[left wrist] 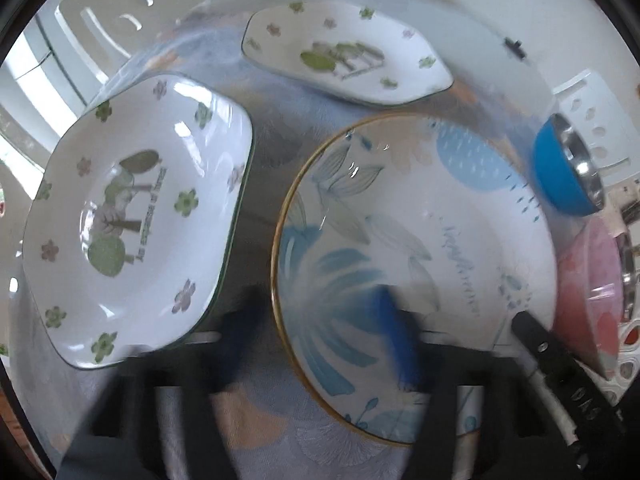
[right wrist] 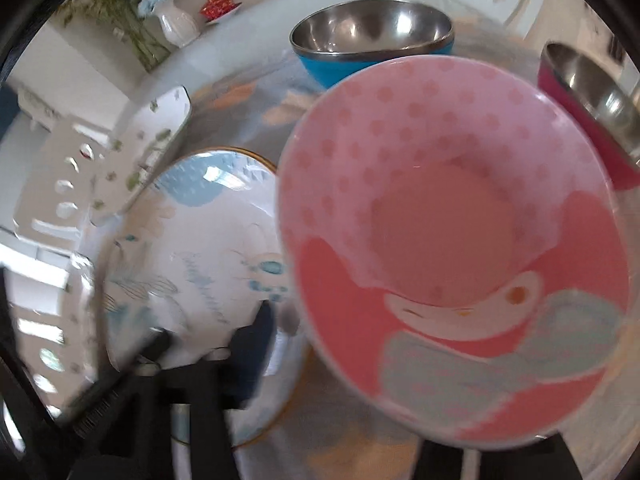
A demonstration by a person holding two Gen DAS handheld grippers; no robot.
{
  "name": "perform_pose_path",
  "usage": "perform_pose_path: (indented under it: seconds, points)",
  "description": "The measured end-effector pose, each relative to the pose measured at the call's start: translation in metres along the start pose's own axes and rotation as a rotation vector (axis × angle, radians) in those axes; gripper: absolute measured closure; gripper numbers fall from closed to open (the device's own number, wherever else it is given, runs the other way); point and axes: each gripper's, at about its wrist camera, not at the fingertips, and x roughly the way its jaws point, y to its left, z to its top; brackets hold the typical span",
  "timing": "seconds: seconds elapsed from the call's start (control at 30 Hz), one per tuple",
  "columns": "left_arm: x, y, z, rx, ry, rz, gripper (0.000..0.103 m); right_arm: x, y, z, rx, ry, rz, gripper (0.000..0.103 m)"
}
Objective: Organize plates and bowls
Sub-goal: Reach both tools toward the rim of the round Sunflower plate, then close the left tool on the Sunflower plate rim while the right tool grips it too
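A round plate (left wrist: 420, 264) with blue leaf print and a gold rim lies in front of my left gripper (left wrist: 320, 328). Its left rim runs between the two fingers, one inside the plate and one outside, with a gap showing. The frame is blurred. A pink dotted bowl (right wrist: 452, 240) fills the right wrist view. Of my right gripper (right wrist: 320, 348) only the left finger (right wrist: 256, 340) shows, just left of the bowl's rim and over the round plate (right wrist: 200, 248). The bowl hides the other finger.
Two white squarish plates with green flower print lie at left (left wrist: 136, 220) and at the back (left wrist: 344, 56). A blue steel bowl (right wrist: 372, 40) and a magenta steel bowl (right wrist: 592, 100) stand behind the pink one. A white vase (right wrist: 178, 24) and white chairs (left wrist: 132, 12) edge the table.
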Motion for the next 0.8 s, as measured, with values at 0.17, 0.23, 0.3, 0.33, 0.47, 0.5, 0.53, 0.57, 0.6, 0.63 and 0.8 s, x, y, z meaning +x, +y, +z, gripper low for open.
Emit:
perform_pose_path:
  seconds: [0.17,0.23,0.3,0.33,0.47,0.5,0.53,0.57,0.6,0.63,0.8]
  points:
    - [-0.003,-0.002,-0.005,0.046,-0.008,0.004,0.065,0.003,0.002,-0.001,0.005,0.035,0.12,0.084]
    - [-0.006,-0.004,-0.007,0.072,-0.01,0.008,0.066,0.003,0.007,-0.003,-0.019,0.026,0.098,0.084]
    - [-0.008,-0.005,-0.009,0.09,-0.015,0.013,0.068,0.003,0.007,-0.004,-0.02,0.03,0.106,0.084]
    - [-0.009,-0.005,-0.01,0.092,-0.016,0.014,0.068,0.002,0.009,-0.004,-0.03,0.033,0.104,0.084]
    - [-0.011,-0.001,-0.013,0.093,-0.006,0.004,0.072,-0.001,0.013,-0.011,-0.054,0.036,0.092,0.085]
    - [-0.013,0.0,-0.015,0.095,-0.002,-0.001,0.074,0.0,0.013,-0.011,-0.055,0.039,0.095,0.085]
    - [-0.014,0.001,-0.016,0.101,-0.001,-0.004,0.075,0.0,0.013,-0.011,-0.053,0.043,0.099,0.086]
    - [-0.015,0.002,-0.018,0.105,-0.001,-0.006,0.077,0.0,0.014,-0.012,-0.052,0.046,0.101,0.086]
    - [-0.017,0.002,-0.019,0.108,-0.001,-0.008,0.078,-0.001,0.013,-0.014,-0.054,0.047,0.103,0.087]
    - [-0.018,0.003,-0.021,0.111,0.0,-0.011,0.079,-0.003,0.013,-0.016,-0.056,0.046,0.106,0.087]
    - [-0.025,0.003,-0.032,0.139,0.009,-0.025,0.081,-0.009,0.012,-0.031,-0.051,0.05,0.126,0.087]
